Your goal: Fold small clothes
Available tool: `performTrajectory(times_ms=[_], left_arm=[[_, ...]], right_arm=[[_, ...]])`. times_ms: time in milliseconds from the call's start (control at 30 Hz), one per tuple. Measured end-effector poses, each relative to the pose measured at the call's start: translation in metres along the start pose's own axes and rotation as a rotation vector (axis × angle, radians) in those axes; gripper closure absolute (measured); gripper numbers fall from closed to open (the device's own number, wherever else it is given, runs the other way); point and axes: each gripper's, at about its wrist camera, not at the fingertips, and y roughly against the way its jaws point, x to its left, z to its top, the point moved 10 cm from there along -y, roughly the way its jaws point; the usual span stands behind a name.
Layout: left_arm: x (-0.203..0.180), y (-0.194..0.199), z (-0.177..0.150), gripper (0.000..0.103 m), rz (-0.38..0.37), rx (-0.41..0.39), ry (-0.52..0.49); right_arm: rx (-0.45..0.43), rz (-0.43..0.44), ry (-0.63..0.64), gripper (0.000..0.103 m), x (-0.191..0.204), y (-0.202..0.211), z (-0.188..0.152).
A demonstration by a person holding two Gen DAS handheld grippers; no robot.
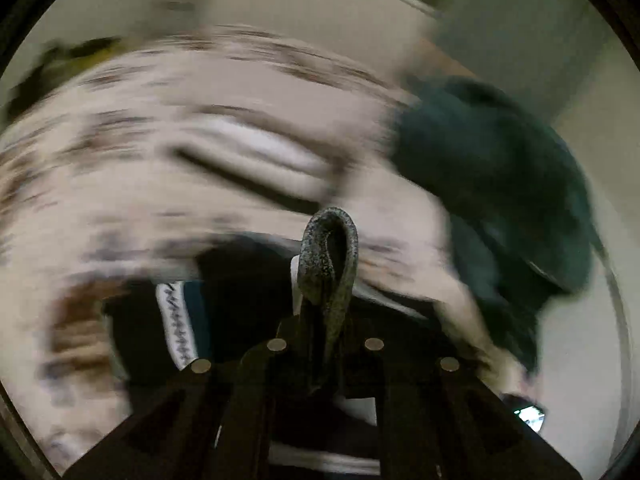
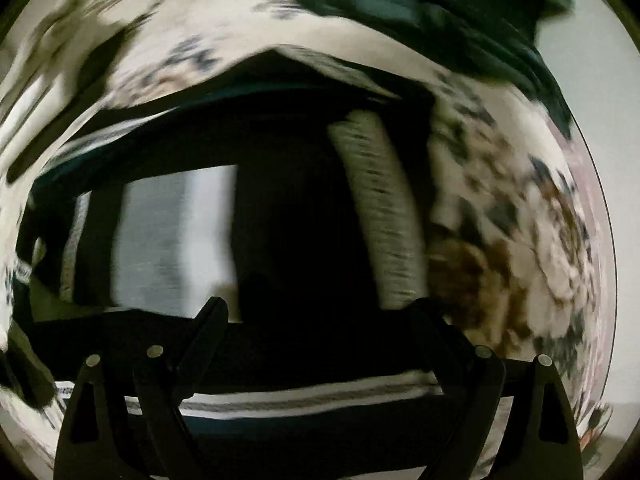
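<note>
In the left wrist view my left gripper [image 1: 326,292] is shut on a speckled grey band of cloth [image 1: 330,248] that loops up between the fingers. It belongs to a dark garment [image 1: 240,280] with a white patterned stripe [image 1: 176,320]. In the right wrist view my right gripper [image 2: 320,316] is open, its fingers [image 2: 212,316] wide apart over the same dark garment [image 2: 288,200], which has a white panel [image 2: 176,236], a ribbed light band [image 2: 380,216] and white-grey stripes [image 2: 312,398]. Both views are motion-blurred.
The garment lies on a cream floral bedspread [image 1: 160,120] [image 2: 520,220]. A dark green garment heap sits at the right of the left view [image 1: 492,184] and at the top of the right view [image 2: 420,12]. A pale wall [image 1: 520,20] is behind.
</note>
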Motion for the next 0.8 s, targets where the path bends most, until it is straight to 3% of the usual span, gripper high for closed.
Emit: performTrajectory(times_ms=[67, 167, 300, 367, 400, 433, 467, 567, 700, 800], left_arm=[[-0.072, -0.038, -0.019, 0.097, -0.078, 0.062, -0.103], [-0.140, -0.087, -0.059, 0.096, -0.133, 0.186, -0.209], [-0.173, -0.129, -0.112, 0.088, -0.123, 0.364, -0.300], [-0.172, -0.128, -0.126, 0.064, -0.130, 0.397, -0.321], [-0.168, -0.124, -0.127, 0.039, -0.141, 0.405, -0.306], [-0.163, -0.118, -0.127, 0.019, -0.142, 0.406, -0.294], [-0.152, -0.111, -0.125, 0.016, -0.132, 0.402, -0.281], [-0.094, -0.083, -0.106, 0.015, -0.038, 0.348, -0.224], [0.036, -0.046, -0.074, 0.016, 0.215, 0.267, -0.108], [0.123, -0.042, -0.065, 0.016, 0.390, 0.270, -0.041]], right_arm=[[0.016, -0.020, -0.038, 0.009, -0.036, -0.006, -0.002], [0.046, -0.030, -0.088, 0.009, -0.081, -0.015, -0.005], [0.080, 0.056, -0.140, 0.009, -0.116, -0.018, -0.008], [0.082, 0.117, -0.157, 0.009, -0.124, -0.014, -0.006], [0.079, 0.145, -0.163, 0.009, -0.126, -0.011, -0.004], [0.072, 0.176, -0.169, 0.009, -0.127, -0.007, 0.000], [0.058, 0.206, -0.176, 0.009, -0.127, -0.002, 0.005], [0.016, 0.288, -0.178, 0.009, -0.116, 0.016, 0.024], [-0.003, 0.381, -0.132, 0.009, -0.078, 0.027, 0.057], [0.015, 0.419, -0.093, 0.010, -0.037, 0.017, 0.075]])
